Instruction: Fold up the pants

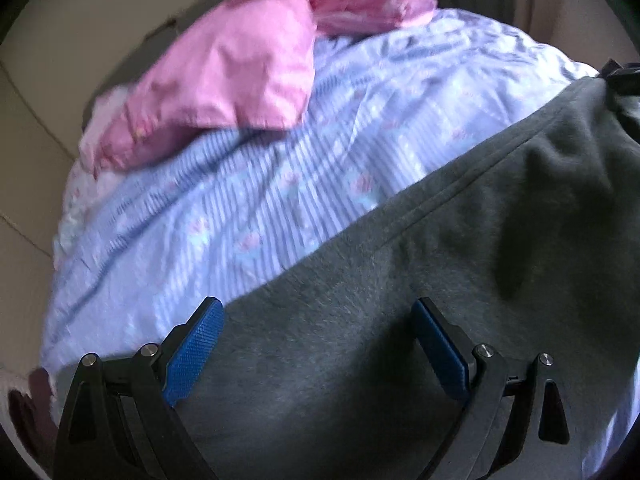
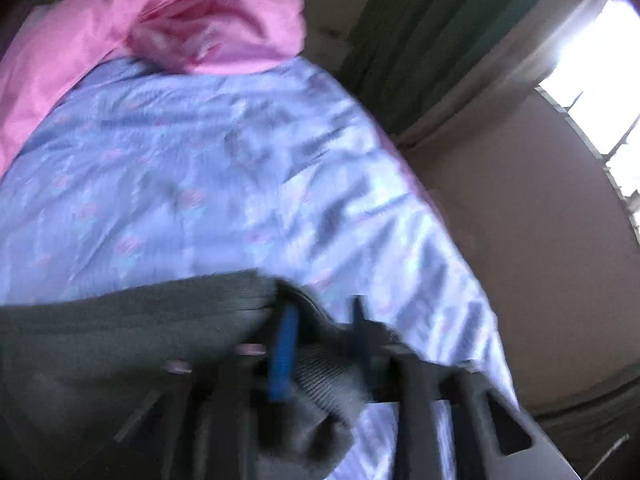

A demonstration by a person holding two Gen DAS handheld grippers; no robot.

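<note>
We have the grey pants (image 1: 400, 320) spread across the striped bed sheet (image 1: 240, 208) for folding. Our left claw (image 1: 316, 344) hangs wide above them; our right claw (image 2: 320, 336), blurred, seems parted around the ribbed waistband (image 2: 320, 372).

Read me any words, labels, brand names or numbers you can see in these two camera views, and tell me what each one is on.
None: no readable text in either view.
Grey pants: plain fabric, no tag or print showing.
Striped blue bedsheet: only small flower motifs, no lettering.
Pink bedding: faint pattern, too blurred to tell.
Left gripper and right gripper: no markings visible.
</note>
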